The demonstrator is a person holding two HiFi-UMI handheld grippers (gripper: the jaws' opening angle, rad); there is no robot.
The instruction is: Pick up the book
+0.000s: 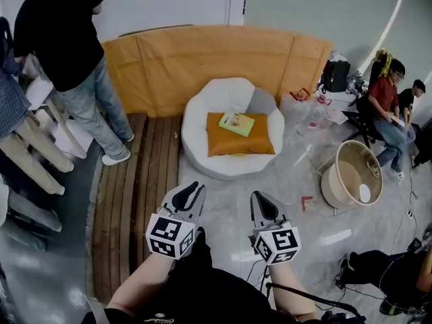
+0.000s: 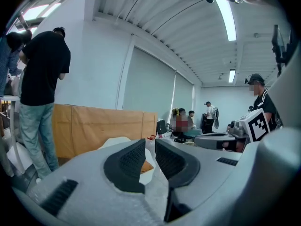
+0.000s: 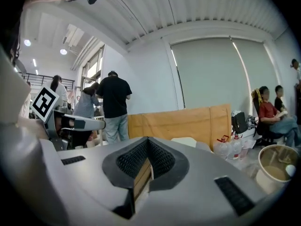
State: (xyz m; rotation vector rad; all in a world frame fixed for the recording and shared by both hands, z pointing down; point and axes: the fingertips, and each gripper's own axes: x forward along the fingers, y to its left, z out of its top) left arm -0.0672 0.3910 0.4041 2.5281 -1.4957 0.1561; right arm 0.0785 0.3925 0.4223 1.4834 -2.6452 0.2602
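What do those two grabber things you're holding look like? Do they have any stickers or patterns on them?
The left hand-held gripper and the right hand-held gripper are both pale grey, with pointed jaws lined by black, bumpy pads. Each carries a white cube printed with black square patterns, like a puzzle code. The person wears a black top.

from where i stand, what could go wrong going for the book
Both grippers, left and right, are shut; reaching the book like that would likely just push it.
The book lies flat on a soft-looking cushion, so a jaw may dig in or slide it.
Bottles stand beside the chair; easy to knock.
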